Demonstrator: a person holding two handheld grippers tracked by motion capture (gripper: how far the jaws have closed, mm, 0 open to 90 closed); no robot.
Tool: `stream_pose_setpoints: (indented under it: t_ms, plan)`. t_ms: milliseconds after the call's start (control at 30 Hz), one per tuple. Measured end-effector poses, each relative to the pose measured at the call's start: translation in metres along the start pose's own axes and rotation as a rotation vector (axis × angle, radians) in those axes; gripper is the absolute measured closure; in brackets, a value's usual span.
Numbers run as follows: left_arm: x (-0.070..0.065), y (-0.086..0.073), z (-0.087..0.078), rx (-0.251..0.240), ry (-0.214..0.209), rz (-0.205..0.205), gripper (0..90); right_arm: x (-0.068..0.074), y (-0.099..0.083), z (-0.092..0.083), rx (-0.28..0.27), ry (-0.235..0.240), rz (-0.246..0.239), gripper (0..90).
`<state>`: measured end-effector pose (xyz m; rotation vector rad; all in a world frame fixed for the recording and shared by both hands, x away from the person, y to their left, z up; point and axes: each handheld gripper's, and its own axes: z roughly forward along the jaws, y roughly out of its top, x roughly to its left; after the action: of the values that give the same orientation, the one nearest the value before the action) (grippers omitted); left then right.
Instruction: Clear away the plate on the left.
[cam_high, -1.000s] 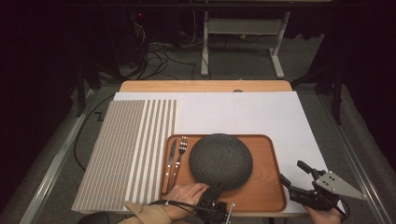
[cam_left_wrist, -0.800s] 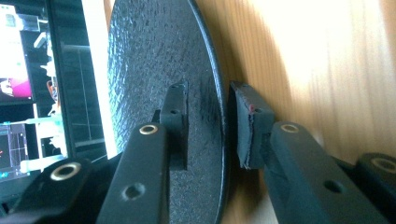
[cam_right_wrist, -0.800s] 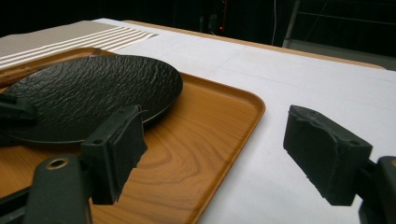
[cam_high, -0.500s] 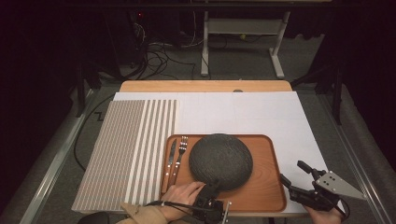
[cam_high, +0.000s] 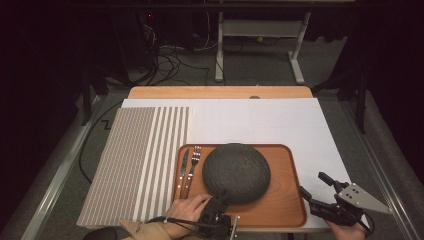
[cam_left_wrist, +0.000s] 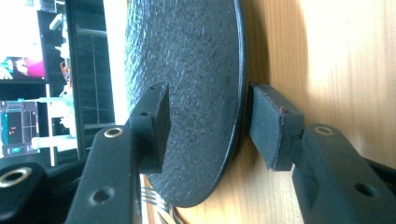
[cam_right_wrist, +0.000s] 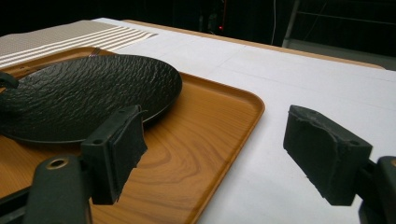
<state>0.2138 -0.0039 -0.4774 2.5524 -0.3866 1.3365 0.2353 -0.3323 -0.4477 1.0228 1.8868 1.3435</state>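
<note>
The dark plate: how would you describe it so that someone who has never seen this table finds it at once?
On the white-covered table a wooden tray lies at the near edge, right of a striped mat. The dark plate rests on that tray, beside a knife and fork. It is the one round, black, rough-textured thing there.

The room is dark, with light falling mainly on the table (cam_high: 220, 92), whose wooden far edge shows beyond a white sheet (cam_high: 260, 122). A grey floor (cam_high: 260, 70) surrounds the table. Behind it stands a white metal frame (cam_high: 257, 37) on two feet, and left of that black cables (cam_high: 165, 60) lie tangled on the floor near a small red light (cam_high: 149, 16). A cable (cam_high: 90, 145) curves along the table's left side. Metal rails (cam_high: 55, 180) run beside the table on both sides. In the left gripper view, lit screens (cam_left_wrist: 21, 93) glow in the dark.
</note>
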Motion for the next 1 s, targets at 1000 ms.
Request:
stream_pose_setpoints:
  t_ms: [1000]
  plan:
    - [0.003, -0.022, -0.013, 0.023, 0.034, -0.038, 44.8, 0.0, 0.0, -0.001, -0.004, -0.005, 0.0, 21.5]
